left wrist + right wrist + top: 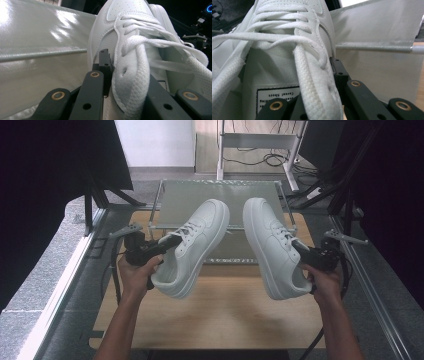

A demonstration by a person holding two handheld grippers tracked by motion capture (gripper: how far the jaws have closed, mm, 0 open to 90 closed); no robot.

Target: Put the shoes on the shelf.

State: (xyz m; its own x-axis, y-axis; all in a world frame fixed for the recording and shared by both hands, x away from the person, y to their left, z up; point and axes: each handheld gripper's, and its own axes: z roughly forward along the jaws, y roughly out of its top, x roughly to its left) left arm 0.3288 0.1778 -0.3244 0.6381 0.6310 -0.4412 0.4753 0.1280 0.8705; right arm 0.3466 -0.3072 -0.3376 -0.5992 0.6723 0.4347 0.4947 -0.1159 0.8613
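Each gripper's jaws are clamped on a shoe's collar edge: left gripper (170, 241) holds the left shoe (192, 247), right gripper (301, 247) the right shoe (274, 245), both in the air above the worktop (225, 315), toes pointing away toward the shelf (210, 195), soles facing outward.

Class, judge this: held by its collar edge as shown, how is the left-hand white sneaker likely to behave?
The left sneaker probably keeps its shape; it hangs tilted without sagging. Its collar looks padded and may squash between the left gripper jaws. The loose laces will likely flop.
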